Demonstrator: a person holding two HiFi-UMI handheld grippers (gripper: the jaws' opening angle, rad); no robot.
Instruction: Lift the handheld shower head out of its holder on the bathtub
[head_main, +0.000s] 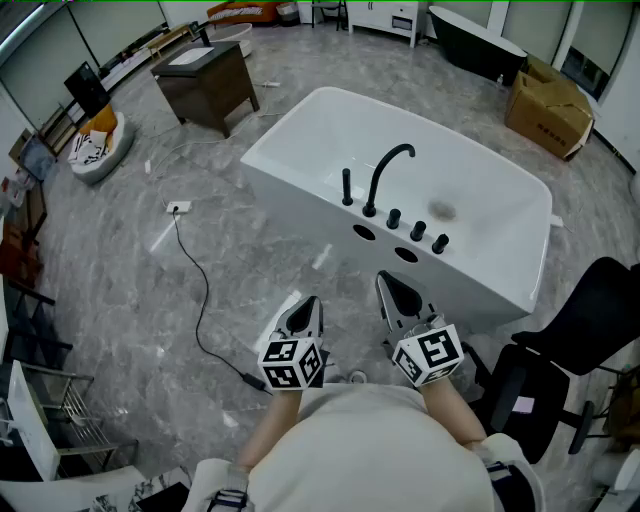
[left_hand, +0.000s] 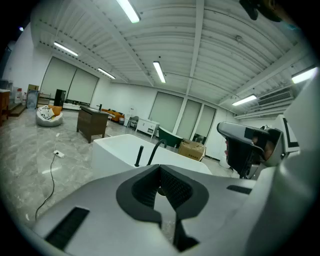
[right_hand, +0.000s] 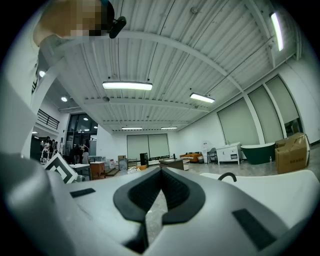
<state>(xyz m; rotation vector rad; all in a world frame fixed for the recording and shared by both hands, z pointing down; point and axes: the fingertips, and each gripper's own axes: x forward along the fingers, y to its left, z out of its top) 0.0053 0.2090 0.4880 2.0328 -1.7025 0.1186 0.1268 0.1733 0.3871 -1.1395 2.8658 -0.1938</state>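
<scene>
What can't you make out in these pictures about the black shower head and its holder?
Head view: the slim black handheld shower head on the white bathtub is too small to show its holder.
Left gripper view: the holder is likewise too small.
Right gripper view: the right gripper covers the rim; only the top of the black curved tap shows.
</scene>
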